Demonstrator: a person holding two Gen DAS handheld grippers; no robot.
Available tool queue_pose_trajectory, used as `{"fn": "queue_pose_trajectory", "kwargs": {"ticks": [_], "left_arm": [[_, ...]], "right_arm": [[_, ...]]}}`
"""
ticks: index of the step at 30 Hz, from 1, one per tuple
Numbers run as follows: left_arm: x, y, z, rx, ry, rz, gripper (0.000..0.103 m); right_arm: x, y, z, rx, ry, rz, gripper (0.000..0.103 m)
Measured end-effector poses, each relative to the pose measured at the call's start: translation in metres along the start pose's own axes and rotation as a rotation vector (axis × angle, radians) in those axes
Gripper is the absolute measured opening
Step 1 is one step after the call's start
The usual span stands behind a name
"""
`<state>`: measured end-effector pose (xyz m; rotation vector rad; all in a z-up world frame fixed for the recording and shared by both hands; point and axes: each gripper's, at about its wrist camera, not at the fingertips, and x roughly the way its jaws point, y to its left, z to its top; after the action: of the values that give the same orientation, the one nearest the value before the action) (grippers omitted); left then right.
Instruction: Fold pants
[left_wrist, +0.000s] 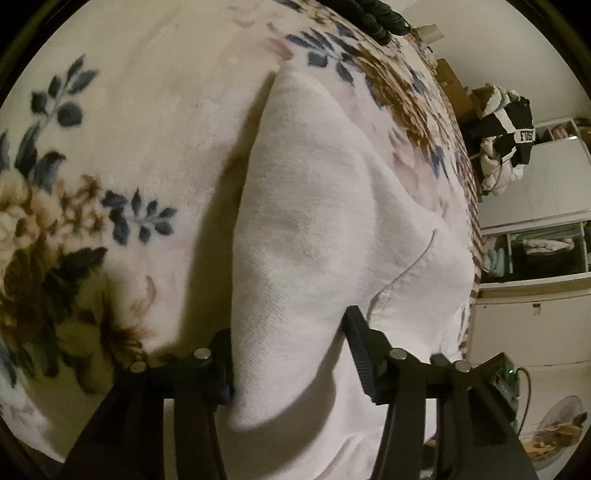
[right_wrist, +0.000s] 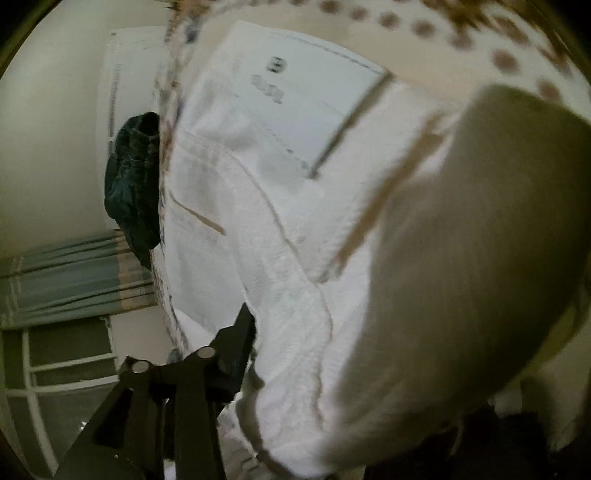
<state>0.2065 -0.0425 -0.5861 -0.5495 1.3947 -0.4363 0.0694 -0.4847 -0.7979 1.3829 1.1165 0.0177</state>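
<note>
The left gripper (left_wrist: 291, 347) clamps a raised fold of white pants (left_wrist: 314, 221) over a floral blanket (left_wrist: 129, 129). The right gripper's (right_wrist: 295, 354) jaws are cloth-covered; their state cannot be told.

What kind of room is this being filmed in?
Most likely a bedroom at home. The white pants lie on a floral blanket, seemingly on a bed; clothes are piled by shelving, and a curtained window shows.
</note>
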Motion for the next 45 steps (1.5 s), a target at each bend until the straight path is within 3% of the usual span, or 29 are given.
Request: {"fn": "queue_pose_trajectory", "kwargs": {"ticks": [2,6,9,10,12,14,15,17,18,19,25,35,41,45], "left_arm": [[0.001,0.006,0.001,-0.025,0.016,-0.03,0.057],[0.004,0.013,0.0,-0.062,0.022,-0.063,0.062],[0.005,0.01,-0.001,-0.051,0.018,-0.059,0.064],[0.005,0.009,-0.001,-0.048,0.017,-0.059,0.064],[0.004,0.005,0.0,-0.039,0.01,-0.056,0.063],[0.003,0.001,0.001,-0.025,-0.002,-0.053,0.049],[0.001,-0.001,0.001,-0.014,-0.007,-0.044,0.045],[-0.002,-0.005,0.0,-0.004,-0.017,-0.036,0.028],[-0.006,-0.009,-0.002,0.009,-0.024,-0.03,0.026],[-0.01,-0.014,-0.003,0.026,-0.032,-0.021,0.021],[-0.04,-0.041,-0.001,0.059,-0.075,-0.008,0.018],[-0.125,-0.092,0.036,0.084,-0.146,-0.015,0.018],[-0.16,-0.111,0.112,0.112,-0.233,-0.049,0.018],[-0.161,-0.101,0.195,0.125,-0.279,-0.073,0.018]], "right_arm": [[-0.006,-0.009,-0.002,0.026,0.03,0.0,0.057],[-0.009,-0.021,-0.008,0.046,0.037,0.022,0.067],[0.001,-0.018,-0.002,0.078,0.026,0.105,0.097],[0.005,-0.015,0.0,0.085,0.017,0.125,0.103],[0.011,-0.007,0.003,0.089,-0.006,0.099,0.103],[0.009,-0.004,0.002,0.087,-0.053,0.104,0.103],[0.006,-0.004,-0.001,0.085,-0.07,0.1,0.098],[0.002,-0.007,-0.005,0.098,-0.108,0.052,0.052],[0.0,-0.013,-0.007,0.119,-0.109,0.054,0.038],[-0.001,-0.016,-0.008,0.128,-0.117,0.064,0.036],[-0.016,0.008,-0.018,0.066,-0.147,0.011,0.028],[-0.062,0.095,-0.031,-0.056,-0.122,0.043,0.027],[-0.07,0.184,-0.013,-0.142,-0.147,0.101,0.027],[-0.05,0.243,0.014,-0.178,-0.173,0.143,0.027]]}}
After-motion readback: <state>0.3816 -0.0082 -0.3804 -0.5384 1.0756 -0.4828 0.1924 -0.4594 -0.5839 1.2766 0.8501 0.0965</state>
